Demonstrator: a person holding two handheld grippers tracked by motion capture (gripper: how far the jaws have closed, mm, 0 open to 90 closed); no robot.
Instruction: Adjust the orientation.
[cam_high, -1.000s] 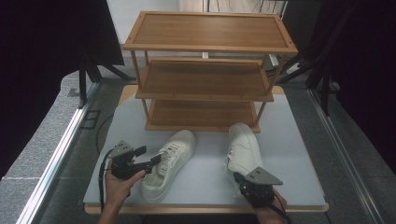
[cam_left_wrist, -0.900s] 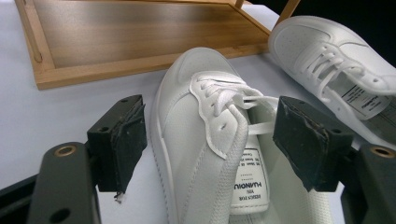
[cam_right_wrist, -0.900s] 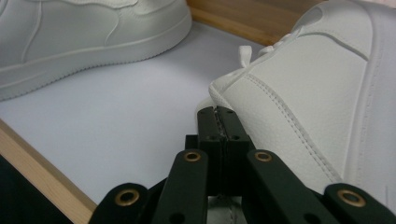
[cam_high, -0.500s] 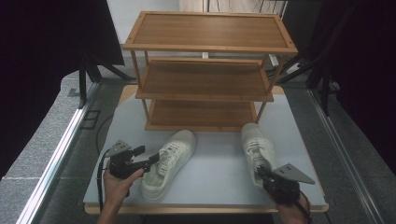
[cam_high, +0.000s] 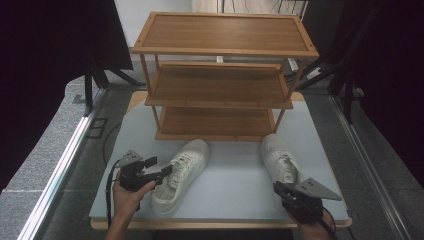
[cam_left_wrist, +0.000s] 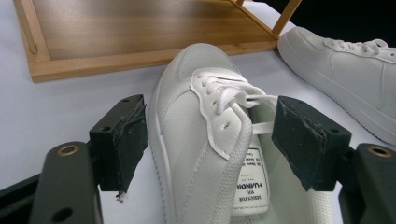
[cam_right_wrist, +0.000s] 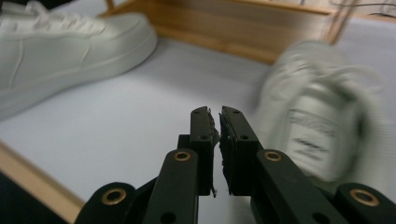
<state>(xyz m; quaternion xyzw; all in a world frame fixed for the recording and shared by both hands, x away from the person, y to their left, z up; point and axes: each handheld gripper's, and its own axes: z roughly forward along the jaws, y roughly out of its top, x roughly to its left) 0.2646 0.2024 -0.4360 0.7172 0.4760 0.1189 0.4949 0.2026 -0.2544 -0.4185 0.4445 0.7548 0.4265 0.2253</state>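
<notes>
Spanning the room: grey table (cam_high: 235, 180), dark surroundings

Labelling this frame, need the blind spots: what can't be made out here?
- Right shoe: smeared by motion blur in the right gripper view; tongue label unreadable.
- Left shoe: heel cut off by the bottom edge of the left gripper view.
- Left hand-held gripper: pads straddle the shoe; contact on the far side hidden by the tongue.
- Rack: lowest shelf's back half hidden under the middle shelf, high view.
</notes>
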